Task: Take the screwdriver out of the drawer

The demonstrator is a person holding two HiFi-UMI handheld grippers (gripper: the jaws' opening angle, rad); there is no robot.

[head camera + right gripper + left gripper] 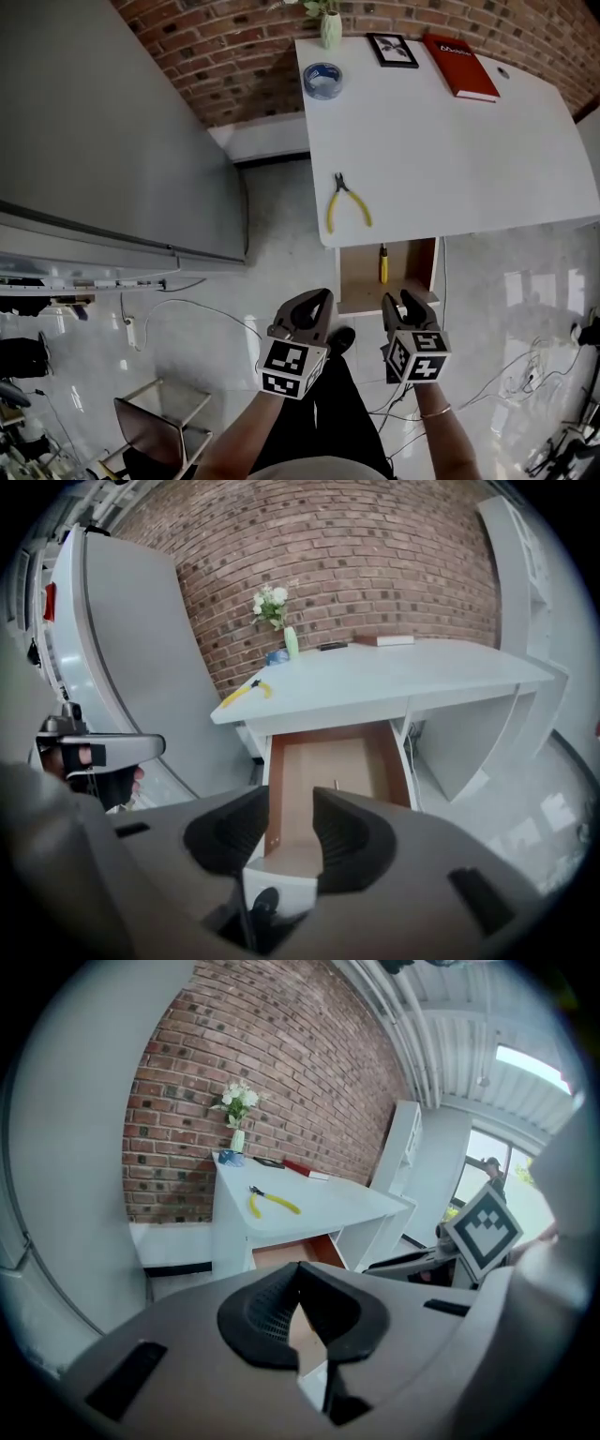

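The wooden drawer (361,272) under the white desk (441,150) stands pulled out. A yellow-handled screwdriver (382,265) lies inside it, near the middle. In the right gripper view, only the screwdriver's tip (335,784) shows above a pad. My right gripper (405,307) hangs at the drawer's front edge, open, and the drawer front (277,878) shows between its fingers. My left gripper (314,309) is to the left of the drawer, over the floor, shut and holding nothing. The left gripper view shows the drawer (292,1252) beyond the left gripper (298,1321).
Yellow pliers (345,200) lie near the desk's front edge above the drawer. A tape roll (323,80), a vase (330,28), a picture frame (392,49) and a red book (460,66) stand at the back. A large grey panel (112,141) is on the left. Cables (525,375) lie on the floor.
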